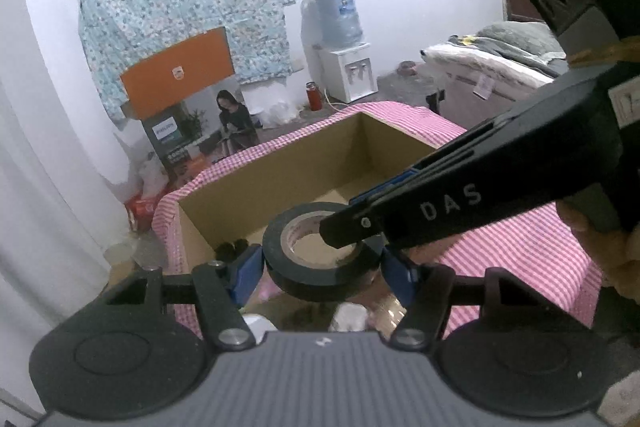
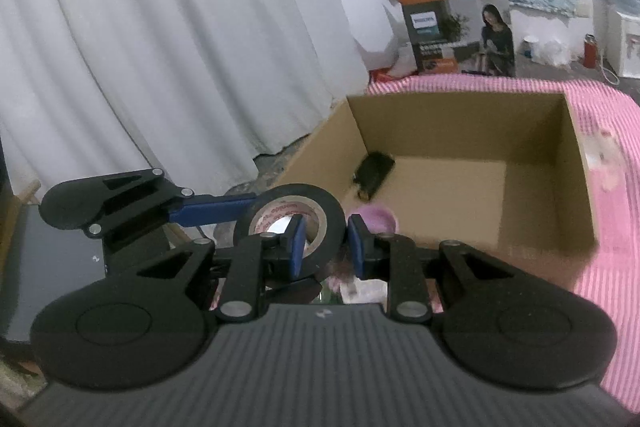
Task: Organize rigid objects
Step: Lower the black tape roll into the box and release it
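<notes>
A black roll of tape [image 1: 320,251] hangs just in front of an open cardboard box [image 1: 304,163] on the pink striped cloth. My left gripper [image 1: 322,267] is shut on the roll from both outer sides. My right gripper [image 2: 325,247] is closed over the roll's wall [image 2: 328,223], one blue pad [image 2: 297,245] inside the hole, the other outside. In the left wrist view the right gripper [image 1: 344,231] reaches in from the right onto the roll. A dark object [image 2: 374,173] lies in the box's left corner.
A pink-striped cloth [image 1: 520,239] covers the table. A purple lid [image 2: 380,221] sits by the box's near wall. An orange and grey appliance carton [image 2: 456,15], white curtains [image 2: 160,47] and a water dispenser [image 1: 344,43] stand behind.
</notes>
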`<control>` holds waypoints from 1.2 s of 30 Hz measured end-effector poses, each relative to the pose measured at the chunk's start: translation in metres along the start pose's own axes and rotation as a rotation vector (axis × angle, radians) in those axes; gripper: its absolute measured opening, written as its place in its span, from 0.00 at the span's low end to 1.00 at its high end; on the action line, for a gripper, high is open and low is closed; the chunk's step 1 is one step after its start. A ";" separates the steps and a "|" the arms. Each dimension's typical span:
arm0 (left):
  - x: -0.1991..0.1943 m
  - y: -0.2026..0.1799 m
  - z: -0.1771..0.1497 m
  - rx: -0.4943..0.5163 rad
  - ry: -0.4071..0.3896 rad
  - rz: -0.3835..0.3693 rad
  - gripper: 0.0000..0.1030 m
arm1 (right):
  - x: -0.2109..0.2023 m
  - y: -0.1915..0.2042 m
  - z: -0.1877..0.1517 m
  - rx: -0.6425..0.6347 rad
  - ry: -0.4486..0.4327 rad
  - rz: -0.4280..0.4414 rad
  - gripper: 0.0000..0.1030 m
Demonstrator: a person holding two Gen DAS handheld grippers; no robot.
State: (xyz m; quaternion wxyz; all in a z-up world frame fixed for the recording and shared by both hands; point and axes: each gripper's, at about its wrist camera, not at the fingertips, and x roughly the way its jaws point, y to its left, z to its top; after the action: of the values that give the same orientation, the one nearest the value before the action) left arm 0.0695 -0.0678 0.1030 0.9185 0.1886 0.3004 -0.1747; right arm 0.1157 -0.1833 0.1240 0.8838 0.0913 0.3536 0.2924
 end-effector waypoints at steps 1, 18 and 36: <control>0.004 0.005 0.006 -0.004 0.007 -0.001 0.64 | 0.004 -0.002 0.009 0.003 0.008 0.007 0.22; 0.164 0.096 0.061 -0.067 0.354 -0.088 0.64 | 0.170 -0.098 0.116 0.223 0.356 0.046 0.24; 0.256 0.087 0.047 -0.018 0.596 -0.103 0.64 | 0.255 -0.158 0.092 0.332 0.528 -0.004 0.27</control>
State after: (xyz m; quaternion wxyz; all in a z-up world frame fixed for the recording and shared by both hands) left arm 0.3241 -0.0671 0.0012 0.7816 0.2079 0.5672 -0.1553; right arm 0.3977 -0.1597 -0.0122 0.7349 0.1546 0.6142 0.2424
